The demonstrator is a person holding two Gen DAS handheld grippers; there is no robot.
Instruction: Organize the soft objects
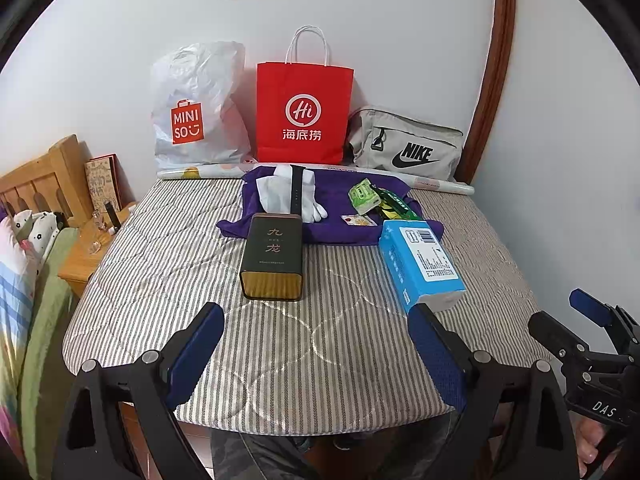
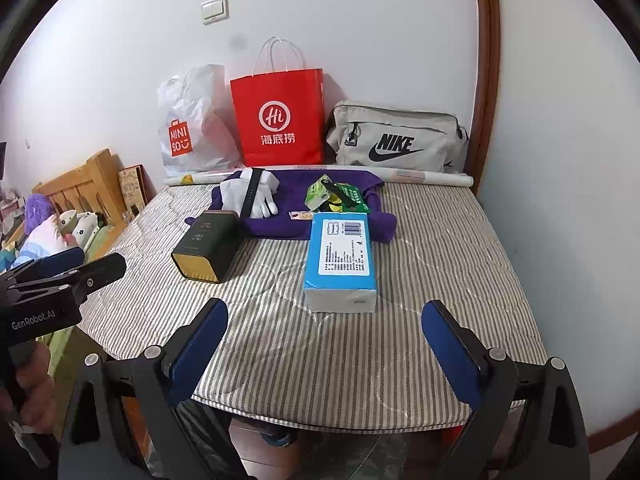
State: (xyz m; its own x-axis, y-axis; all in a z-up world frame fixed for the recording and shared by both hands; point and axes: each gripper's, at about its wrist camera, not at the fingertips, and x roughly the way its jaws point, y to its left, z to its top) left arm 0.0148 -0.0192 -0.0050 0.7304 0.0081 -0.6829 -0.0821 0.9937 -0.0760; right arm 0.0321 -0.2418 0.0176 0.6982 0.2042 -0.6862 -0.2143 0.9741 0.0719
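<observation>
A purple cloth (image 1: 332, 204) (image 2: 296, 196) lies at the back of the striped mattress (image 1: 280, 320) (image 2: 440, 240). On it lie white gloves (image 1: 280, 196) (image 2: 252, 196) under a black strap (image 1: 297, 188), and green snack packets (image 1: 370, 198) (image 2: 332, 196). A blue tissue pack (image 1: 420, 264) (image 2: 342, 260) and a dark tea tin (image 1: 274, 258) (image 2: 206, 246) lie in front. My left gripper (image 1: 316, 320) and right gripper (image 2: 324, 316) are open and empty, over the mattress's near edge.
Against the wall stand a white Miniso bag (image 1: 196, 112), a red paper bag (image 1: 304, 112) and a grey Nike bag (image 1: 404, 144). A paper roll (image 1: 436, 182) lies behind the cloth. A wooden nightstand (image 1: 92, 248) and bedding are at left.
</observation>
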